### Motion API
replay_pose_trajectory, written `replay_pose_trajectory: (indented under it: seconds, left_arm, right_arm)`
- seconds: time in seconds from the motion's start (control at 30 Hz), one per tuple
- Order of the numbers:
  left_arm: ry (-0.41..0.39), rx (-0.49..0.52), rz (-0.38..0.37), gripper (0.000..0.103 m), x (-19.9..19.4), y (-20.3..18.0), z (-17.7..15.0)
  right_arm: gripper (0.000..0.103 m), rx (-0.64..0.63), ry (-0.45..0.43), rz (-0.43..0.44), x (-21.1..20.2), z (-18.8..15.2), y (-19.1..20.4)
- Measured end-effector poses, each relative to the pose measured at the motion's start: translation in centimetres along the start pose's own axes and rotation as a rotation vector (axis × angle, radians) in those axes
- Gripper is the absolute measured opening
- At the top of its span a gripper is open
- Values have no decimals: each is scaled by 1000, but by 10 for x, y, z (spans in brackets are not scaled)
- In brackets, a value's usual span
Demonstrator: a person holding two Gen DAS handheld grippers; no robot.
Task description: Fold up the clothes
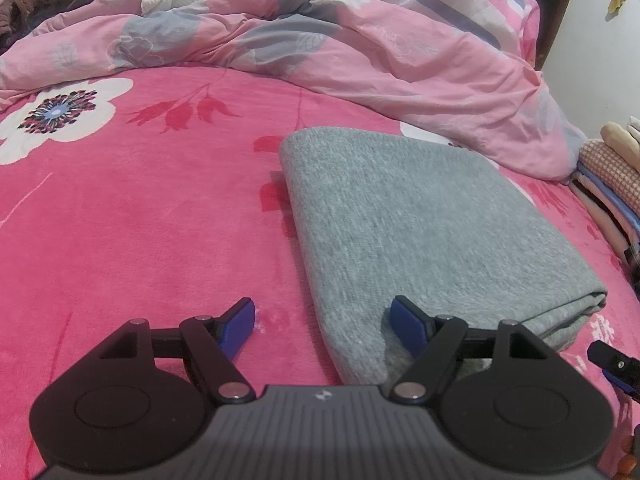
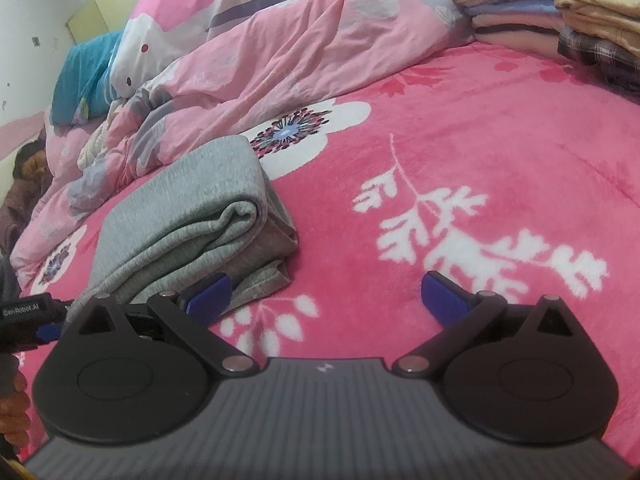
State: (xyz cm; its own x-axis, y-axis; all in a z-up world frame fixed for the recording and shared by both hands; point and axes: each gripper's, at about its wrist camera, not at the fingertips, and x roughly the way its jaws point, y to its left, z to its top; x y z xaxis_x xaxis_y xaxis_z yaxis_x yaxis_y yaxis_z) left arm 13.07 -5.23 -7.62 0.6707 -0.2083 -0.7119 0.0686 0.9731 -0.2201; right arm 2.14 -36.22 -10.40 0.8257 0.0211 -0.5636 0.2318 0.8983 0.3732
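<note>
A grey garment (image 1: 420,232) lies folded into a thick rectangle on the pink flowered blanket (image 1: 140,220). My left gripper (image 1: 322,322) stands open at its near left corner: one blue pad rests on the cloth, the other over the blanket. In the right wrist view the same grey garment (image 2: 188,224) shows its layered folded edge. My right gripper (image 2: 326,300) is open beside it, over the blanket (image 2: 480,160), its left pad close to the garment's near corner. Nothing is gripped by either.
A crumpled pink duvet (image 1: 360,52) fills the back of the bed. A stack of folded clothes (image 2: 560,12) sits at the far right corner. The other gripper's tip (image 1: 616,368) shows at the right edge of the left wrist view.
</note>
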Motion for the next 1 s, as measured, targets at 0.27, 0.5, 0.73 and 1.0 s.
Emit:
replay_pose_trajectory:
  seconds: [0.27, 0.5, 0.73, 1.0]
  left_arm:
    - [1, 2, 1, 77, 1, 1, 0]
    - [2, 3, 2, 78, 1, 1, 0]
    - [2, 3, 6, 79, 1, 0, 0]
    - [2, 4, 8, 80, 1, 0, 0]
  right_arm:
    - [102, -2, 0, 1, 0, -1, 0]
    - [102, -11, 2, -13, 1, 0, 2]
    - [102, -11, 3, -15, 2, 0, 2]
    - [102, -11, 5, -16, 2, 1, 2]
